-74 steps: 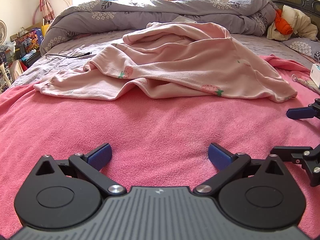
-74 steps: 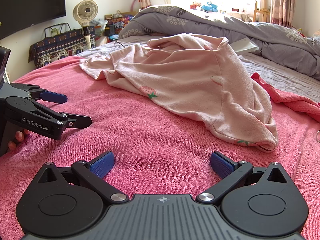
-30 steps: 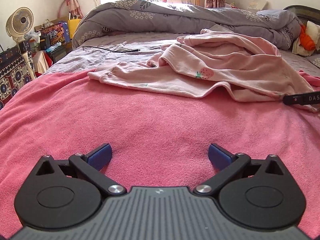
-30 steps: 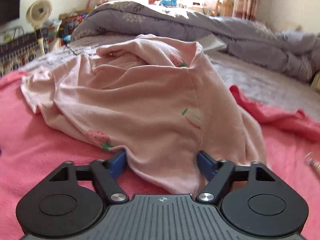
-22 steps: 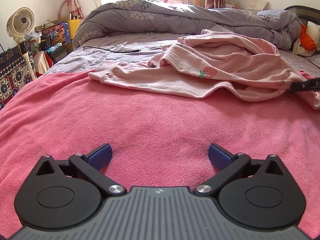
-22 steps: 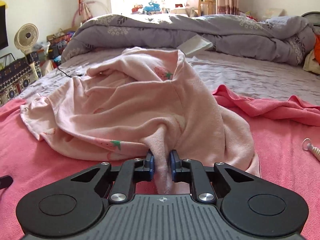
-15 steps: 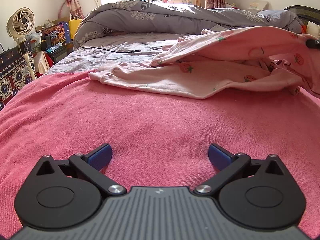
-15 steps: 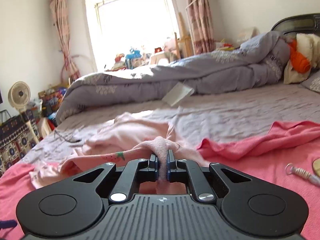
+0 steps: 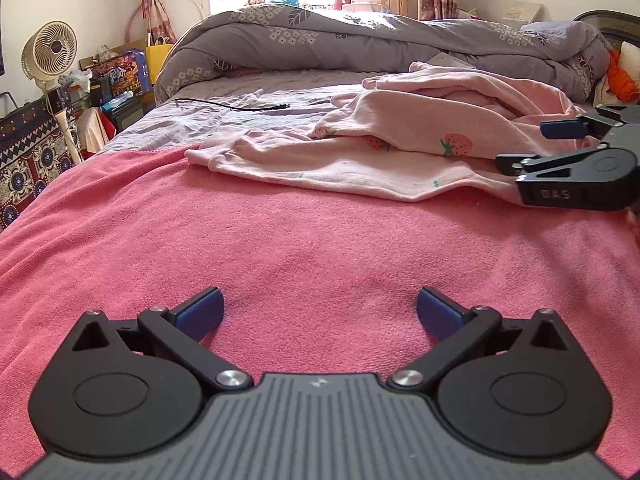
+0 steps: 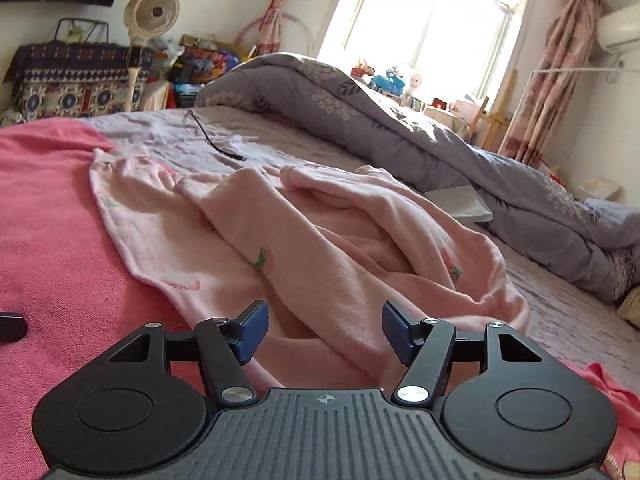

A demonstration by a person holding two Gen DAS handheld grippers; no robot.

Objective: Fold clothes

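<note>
A pale pink garment with strawberry prints [image 9: 400, 148] lies crumpled across the far half of the red blanket [image 9: 280, 248]. It also shows in the right wrist view [image 10: 304, 248], just ahead of my fingers. My left gripper [image 9: 320, 312] is open and empty, low over bare blanket, well short of the garment. My right gripper [image 10: 324, 328] is open, with the garment's near edge lying between and under its fingers. In the left wrist view the right gripper [image 9: 520, 148] shows at the right edge, open over the garment.
A grey quilt [image 9: 360, 40] is heaped at the back of the bed. A black cable [image 9: 236, 106] lies on the grey sheet. A fan [image 9: 48, 52], bags and boxes stand beside the bed at the left. A white booklet [image 10: 460, 200] lies by the quilt.
My right gripper closed on the garment's edge, lifted it, then set it down and opened. The garment now lies lower and more spread. My left gripper stayed open and nearly still.
</note>
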